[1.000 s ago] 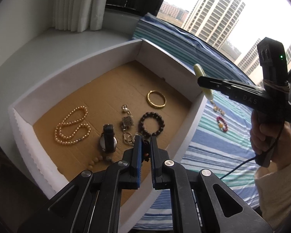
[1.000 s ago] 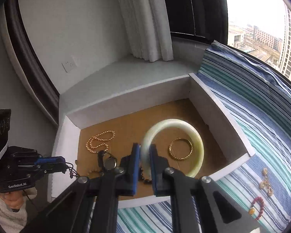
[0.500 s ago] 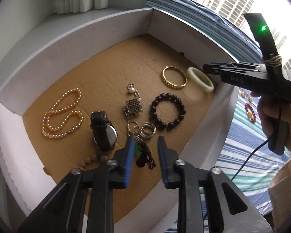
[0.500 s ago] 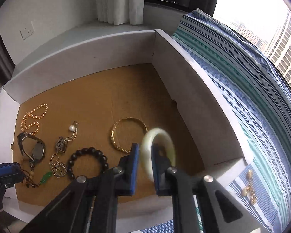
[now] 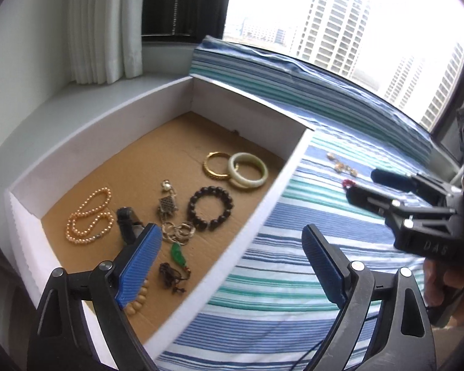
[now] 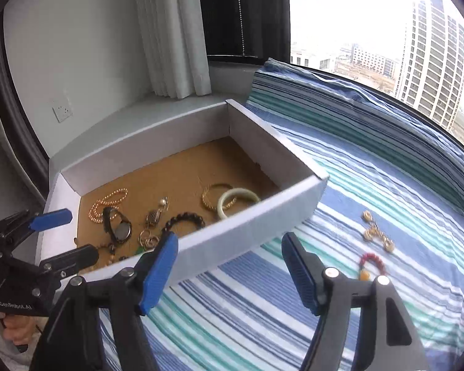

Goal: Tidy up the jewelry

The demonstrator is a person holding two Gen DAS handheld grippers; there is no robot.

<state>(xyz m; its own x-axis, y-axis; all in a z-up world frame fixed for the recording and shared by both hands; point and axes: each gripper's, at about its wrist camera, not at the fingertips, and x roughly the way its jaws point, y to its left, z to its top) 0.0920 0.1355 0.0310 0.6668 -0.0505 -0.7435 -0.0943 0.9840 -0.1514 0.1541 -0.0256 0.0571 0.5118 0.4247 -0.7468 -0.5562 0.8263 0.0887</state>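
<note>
Released, pale bangle (image 5: 248, 170) overlaps gold bangle (image 5: 216, 165) in box (image 5: 264, 199).

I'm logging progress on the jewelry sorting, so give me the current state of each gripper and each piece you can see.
left gripper: open, empty, jaws just opened
right gripper: open, empty, jaws just opened
jade bangle: flat in box, overlapping gold bangle
dark bead bracelet: flat in box
pearl necklace: in box
watch: in box
green pendant: in box
red bead bracelet: outside, on striped cloth
gold chain: outside, on cloth
</note>
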